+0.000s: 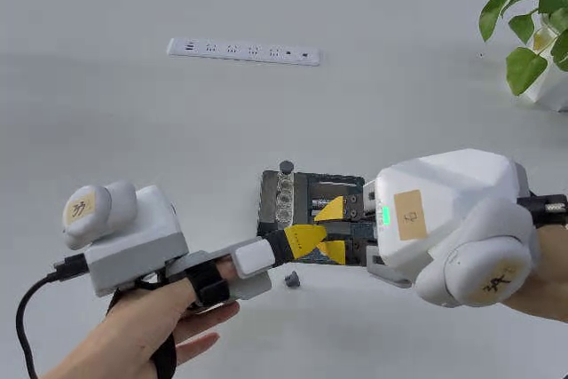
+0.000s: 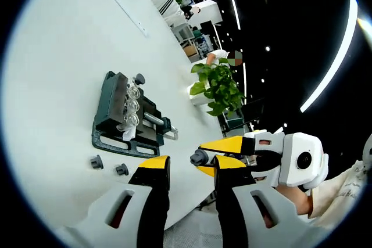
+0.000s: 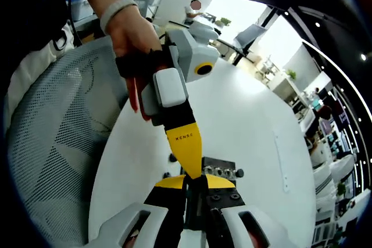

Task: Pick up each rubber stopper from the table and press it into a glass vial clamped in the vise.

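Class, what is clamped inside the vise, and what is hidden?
A row of glass vials, a dark stopper at its far end. The vials' lower parts are hidden by the vise.

"Is the vise [image 1: 303,185] showing whole in the head view?"
"No, the right gripper [image 1: 327,230] is covering its 3 o'clock side."
"And the rubber stopper [image 2: 199,157]?"
"In the right gripper view the left gripper [image 1: 304,239] is hiding it."
"The plant [image 1: 532,15]?"
"It's getting cropped at 2 o'clock."
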Motion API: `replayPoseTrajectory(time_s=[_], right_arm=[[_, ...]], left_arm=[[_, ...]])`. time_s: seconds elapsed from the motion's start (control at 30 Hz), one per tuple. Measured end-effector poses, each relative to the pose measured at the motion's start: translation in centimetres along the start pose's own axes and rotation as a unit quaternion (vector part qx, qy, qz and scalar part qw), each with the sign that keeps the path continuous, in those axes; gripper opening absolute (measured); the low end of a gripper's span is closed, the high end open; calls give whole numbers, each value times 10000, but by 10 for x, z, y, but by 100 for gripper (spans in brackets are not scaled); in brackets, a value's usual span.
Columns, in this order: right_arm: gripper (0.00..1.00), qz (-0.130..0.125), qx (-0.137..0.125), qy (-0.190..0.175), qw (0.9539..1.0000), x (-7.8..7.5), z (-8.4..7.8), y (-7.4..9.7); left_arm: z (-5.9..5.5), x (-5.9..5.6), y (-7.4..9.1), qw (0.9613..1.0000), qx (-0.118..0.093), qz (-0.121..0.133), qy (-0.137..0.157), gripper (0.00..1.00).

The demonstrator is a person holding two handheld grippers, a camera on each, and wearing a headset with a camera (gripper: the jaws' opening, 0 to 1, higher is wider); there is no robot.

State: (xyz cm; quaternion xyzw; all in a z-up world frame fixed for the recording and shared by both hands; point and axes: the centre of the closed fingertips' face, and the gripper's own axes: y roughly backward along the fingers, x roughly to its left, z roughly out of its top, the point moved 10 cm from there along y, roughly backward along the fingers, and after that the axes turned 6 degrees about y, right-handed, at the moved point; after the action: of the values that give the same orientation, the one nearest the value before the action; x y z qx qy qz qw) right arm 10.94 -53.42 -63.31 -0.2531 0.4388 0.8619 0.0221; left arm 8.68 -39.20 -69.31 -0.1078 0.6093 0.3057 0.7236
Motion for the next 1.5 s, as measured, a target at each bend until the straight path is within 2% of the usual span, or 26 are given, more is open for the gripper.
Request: replayPoseTrajectory(time_s=[0.23, 0.27, 0.37, 0.5, 0.67, 0.87, 0.97, 1.07, 1.13, 1.2, 1.27, 1.33, 1.37, 1.43, 1.5], right_arm=[[6, -2, 70, 227, 9997, 2, 4, -1], [6, -10, 91, 293, 9995, 2, 5, -2], [6, -6, 137, 378, 9992, 3, 6, -2], [6, -14, 147, 419, 9990, 3, 6, -2], [6, -3, 146, 462, 9988, 4, 8, -1], [7, -11, 83, 309, 9995, 2, 9, 1], [13, -5, 9, 137, 9999, 0, 9, 3], [15, 96, -329, -265, 9991, -3, 9, 8], [15, 126, -438, -463, 9979, -5, 9, 12], [15, 292, -637, -665, 9953, -6, 8, 16], [16, 490, -867, -909, 9909, -5, 7, 20], [15, 636, -1058, -1013, 9872, -5, 6, 24], [15, 629, -1090, -1034, 9866, -6, 5, 26], [15, 732, -1226, -1255, 9818, -6, 4, 31], [15, 754, -1297, -1286, 9803, -8, 5, 35]], left_arm=[[-2, -1, 0, 9998, 20, -75, 197, 16], [-4, -1, 0, 9997, 91, -142, 201, 15], [-4, -1, 0, 9992, 55, -199, 345, 11], [-4, 0, 1, 9987, 50, -231, 462, 10], [-3, 0, 2, 9986, 104, -249, 461, 9], [-1, 0, 3, 9983, 130, -316, 473, 9], [-1, -1, 4, 9981, 199, -369, 448, 9], [2, 0, 6, 9970, 346, -485, 486, 9], [4, 1, 8, 9964, 415, -546, 490, 9], [6, 0, 10, 9954, 560, -623, 469, 9], [7, -2, 13, 9941, 712, -692, 426, 9], [10, -2, 15, 9920, 869, -811, 415, 9], [11, -3, 16, 9907, 965, -886, 375, 9], [12, -6, 19, 9876, 1171, -995, 324, 9], [11, -11, 20, 9841, 1390, -1081, 226, 9]])
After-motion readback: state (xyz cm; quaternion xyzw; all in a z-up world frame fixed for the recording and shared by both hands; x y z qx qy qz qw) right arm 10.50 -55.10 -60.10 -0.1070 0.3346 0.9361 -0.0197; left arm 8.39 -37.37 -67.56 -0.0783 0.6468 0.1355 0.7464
